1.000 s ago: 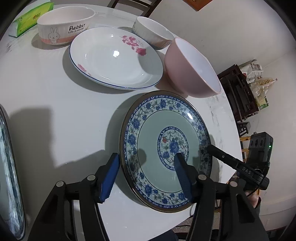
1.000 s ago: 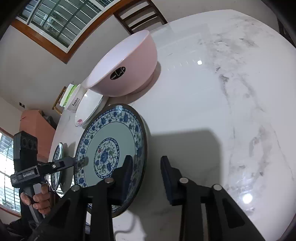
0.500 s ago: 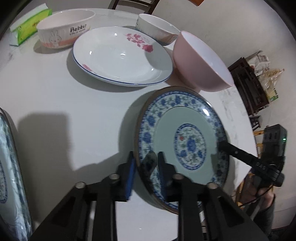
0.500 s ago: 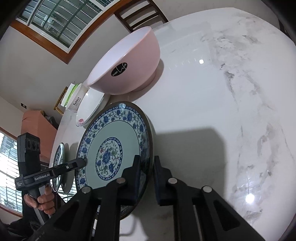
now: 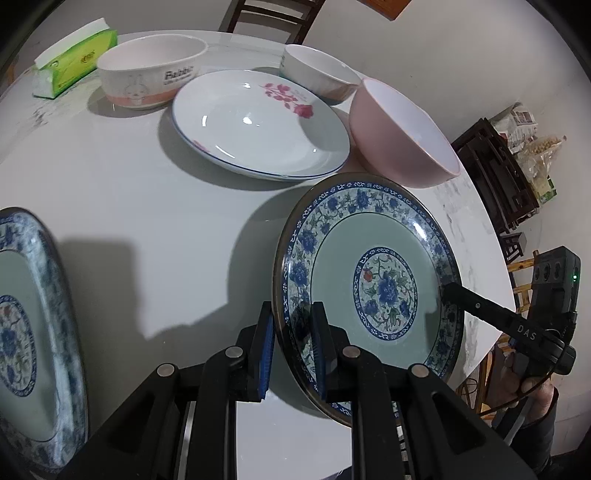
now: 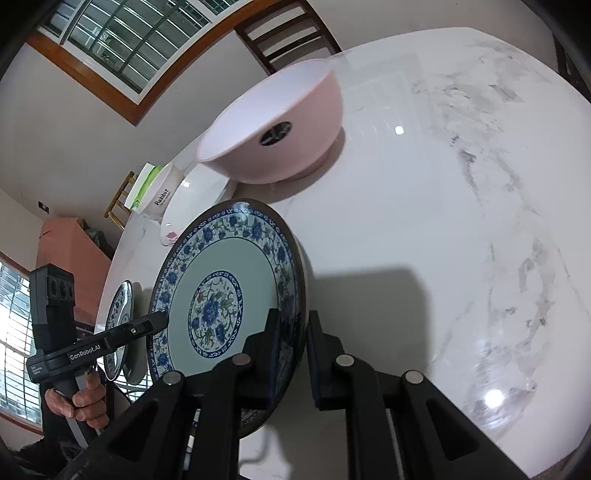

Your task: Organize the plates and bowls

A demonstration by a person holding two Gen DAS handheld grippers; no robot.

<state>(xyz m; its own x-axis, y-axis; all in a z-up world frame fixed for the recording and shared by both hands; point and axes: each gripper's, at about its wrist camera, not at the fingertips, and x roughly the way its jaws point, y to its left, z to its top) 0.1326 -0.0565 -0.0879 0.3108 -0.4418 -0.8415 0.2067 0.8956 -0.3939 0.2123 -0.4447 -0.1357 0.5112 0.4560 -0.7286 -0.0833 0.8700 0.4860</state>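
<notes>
We hold the blue plate (image 5: 373, 280) between both tongs, tilted up off the marble table (image 5: 147, 206), one rim raised and its patterned face turned to the left wrist camera. It hangs over the table's near edge, just in front of the pink bowl (image 5: 402, 136).

Our left gripper (image 5: 291, 343) is clenched on the plate's rim, one blue-padded finger behind it and the other across its floral border. Our right gripper (image 6: 291, 354) pinches the opposite rim the same way, one finger on the face and one on the back. In the left wrist view, the right gripper's finger reaches onto the plate's far side; in the right wrist view, the left gripper's finger lies on the plate's left border, with the hand (image 6: 83, 400) around its handle.

Beyond the pink bowl sits the white plate (image 5: 258, 125) with red flowers, close to the bowl; we cannot tell whether they touch. Behind it stand a small white bowl (image 5: 317, 74) and the rabbit bowl (image 5: 151, 81), and beside that bowl a green tissue pack (image 5: 70, 59). A second blue plate (image 5: 33, 325) lies at the left of the left wrist view, well apart from the held one. A wooden chair (image 6: 288, 33) stands at the table's far side, under the window (image 6: 122, 40).
</notes>
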